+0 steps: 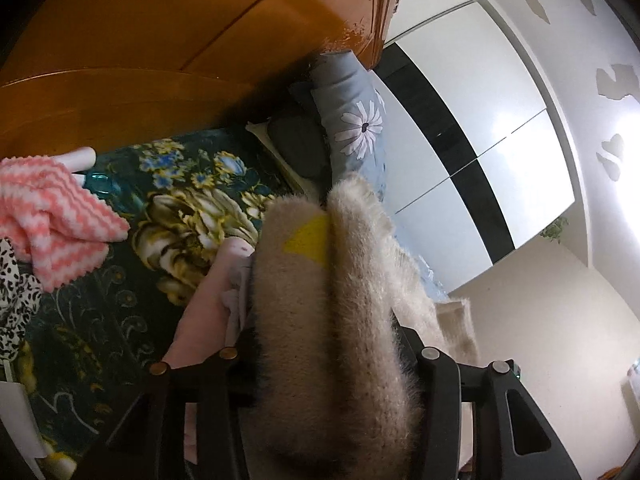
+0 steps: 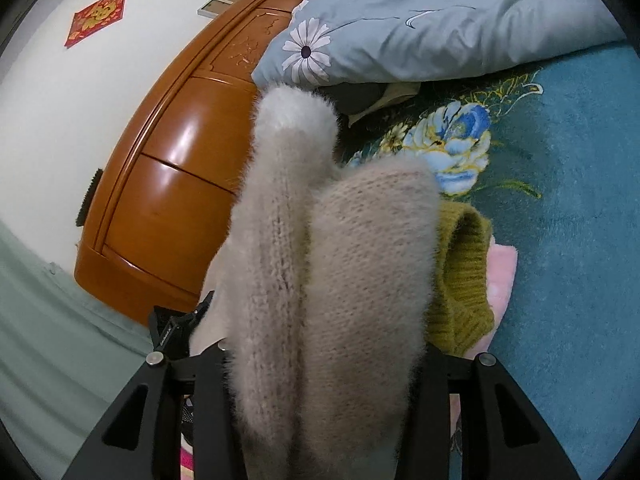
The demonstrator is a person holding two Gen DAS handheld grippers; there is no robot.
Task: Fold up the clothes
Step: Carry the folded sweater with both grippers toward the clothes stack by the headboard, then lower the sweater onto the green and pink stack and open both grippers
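Both your left gripper point(image 1: 332, 344) and right gripper point(image 2: 320, 344) are clamped on the fuzzy beige sweater point(image 2: 340, 248), lifted above the bed point(image 2: 560, 200) near its headboard end; it's soft, light, floppy, so grip thick folded edges

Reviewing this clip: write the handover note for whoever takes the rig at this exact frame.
Left gripper: shut on the fluffy beige sweater, bunched between its fingers.
Right gripper: shut on the same sweater, held above the bed.
Below it: an olive knit on a pink garment, on the floral blanket.
Pink striped cloth lies unfolded to the side.
Done: sweater gripped at both ends.
Left: fold it, lay it down, then the rest.
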